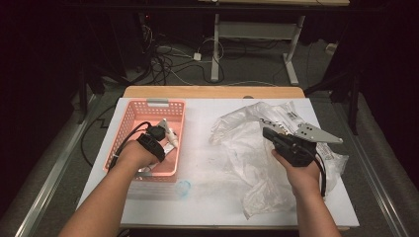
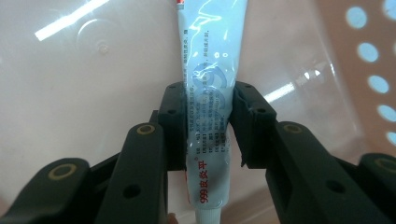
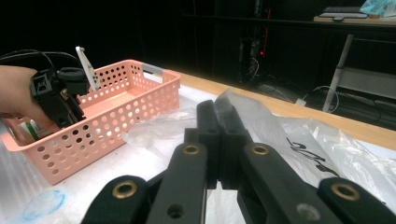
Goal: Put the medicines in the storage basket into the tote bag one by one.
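Left gripper [image 2: 208,126] clamps tube [image 2: 210,93] inside pink basket [image 1: 129,129]; right gripper [image 3: 219,140] closed, seemingly pinching plastic bag [image 3: 261,119].

Legible markings: tube and bag

The tube [image 2: 210,107] is showing "999" in red, followed by red Chinese characters, near its cap end; the fine print above is reading as too small to make out. The plastic bag [image 3: 303,144] is carrying black lettering that is staying illegible in both views.

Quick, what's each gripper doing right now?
Left gripper: shut on the tube, inside the pink basket.
Right gripper: shut, pinching the clear plastic bag.
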